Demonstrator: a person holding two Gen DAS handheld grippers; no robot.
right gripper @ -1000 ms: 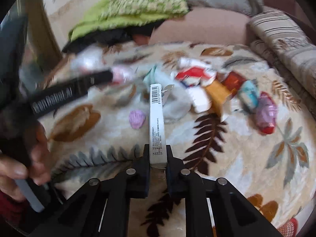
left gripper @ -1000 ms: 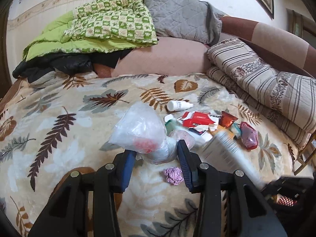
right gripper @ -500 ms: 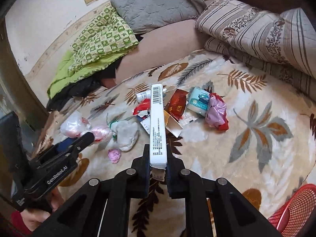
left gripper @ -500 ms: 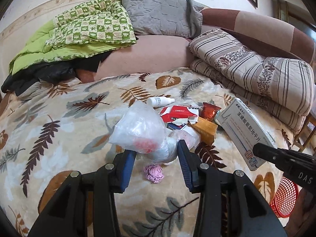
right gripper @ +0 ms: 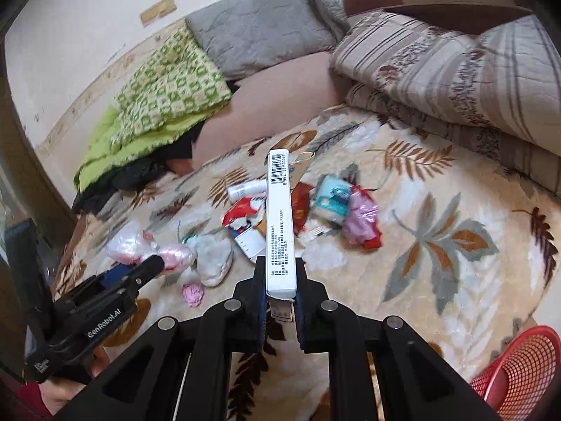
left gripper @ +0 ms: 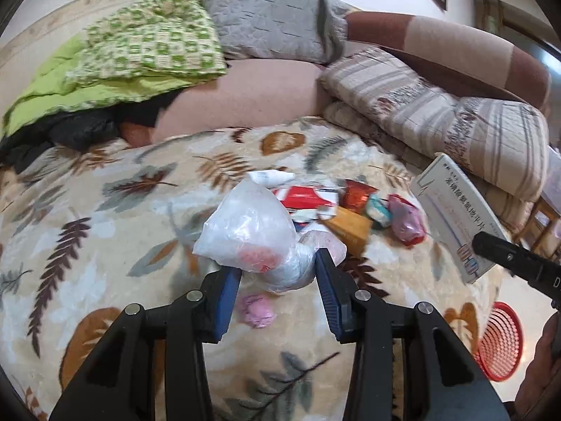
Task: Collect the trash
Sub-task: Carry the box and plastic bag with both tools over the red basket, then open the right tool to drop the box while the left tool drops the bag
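Beside the bed, a red basket (right gripper: 519, 368) (contents seemingly none).

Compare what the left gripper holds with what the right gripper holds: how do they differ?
The left gripper holds a clear plastic bag: soft, crumpled, bulging wider than the jaws. The right gripper holds a white carton: rigid, flat, printed with a barcode, pinched edge-on by nearly closed jaws. The bag is see-through with something pink inside; the carton is opaque. Both are lifted off the leaf-print blanket.

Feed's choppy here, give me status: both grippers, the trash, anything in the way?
Left gripper shut on plastic bag. Right gripper shut on white box. Red basket beside bed, open. Loose trash remains on blanket.
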